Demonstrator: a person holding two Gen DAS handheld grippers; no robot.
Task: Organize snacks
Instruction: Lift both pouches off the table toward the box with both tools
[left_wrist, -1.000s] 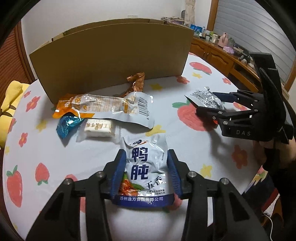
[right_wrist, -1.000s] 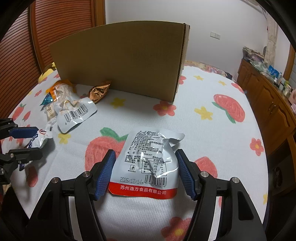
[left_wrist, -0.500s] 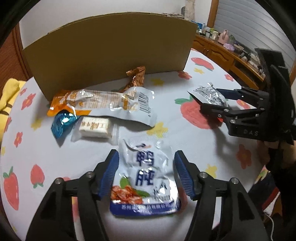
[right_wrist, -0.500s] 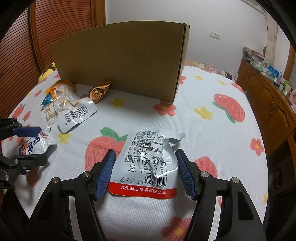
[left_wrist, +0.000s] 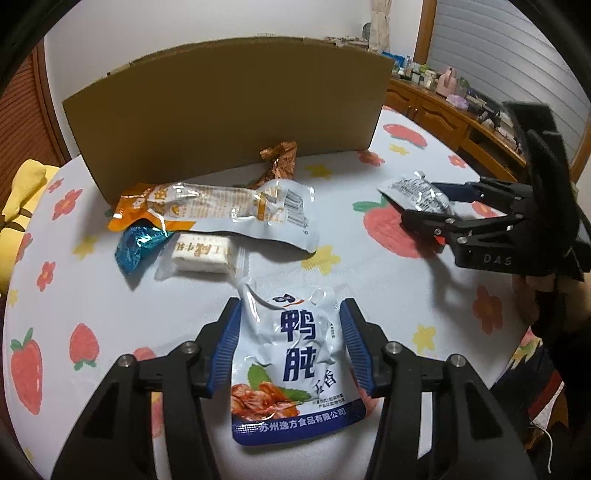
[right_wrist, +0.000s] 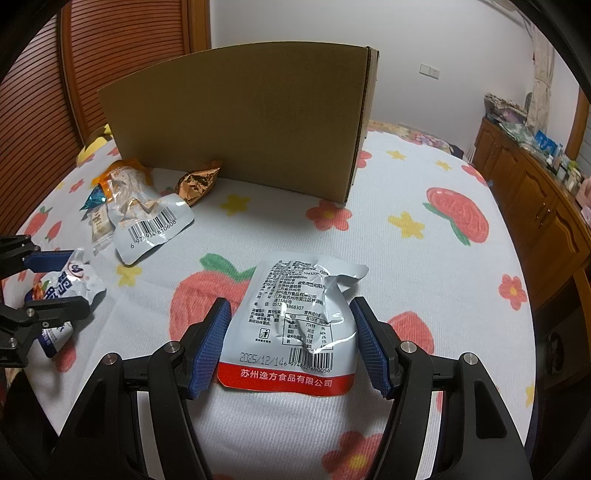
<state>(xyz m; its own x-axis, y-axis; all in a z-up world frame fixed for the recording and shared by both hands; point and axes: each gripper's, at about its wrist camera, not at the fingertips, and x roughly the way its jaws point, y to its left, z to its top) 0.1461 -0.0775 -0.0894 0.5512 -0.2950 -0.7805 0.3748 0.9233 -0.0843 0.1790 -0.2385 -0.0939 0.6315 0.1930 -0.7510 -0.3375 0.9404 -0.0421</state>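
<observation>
Chief risk: losing the blue-trimmed pouch (left_wrist: 295, 354) from the left gripper (left_wrist: 291, 301) if lifted now. Lying flat on the strawberry cloth (left_wrist: 369, 295) at the lower middle of the left wrist view, crumpled and slick, with jaws about half open and just closing in on it, pads level with both side edges; impossible to tell whether truly pinching or merely touching. Squeezed across its width like this, likely to buckle upward and pop free, or to slide forward toward the white bar (left_wrist: 201, 253) and the long orange packet (left_wrist: 221, 210) in the left-centre clutter. Same hazard at the right gripper (right_wrist: 289, 301): jaws a little over half open, straddling the red-trimmed pouch (right_wrist: 291, 325) at the lower middle of its own view, no squeeze visible, nothing actually held. Also a chance of clipping the near wall of the cardboard box (left_wrist: 229, 110), filling the upper middle, if carried over too low. Against a second ago: left jaws wider than then, having let go and now coming back together; blue-trimmed pouch no longer pinched narrow, more of its front showing; box larger in frame. Right side unchanged throughout.
</observation>
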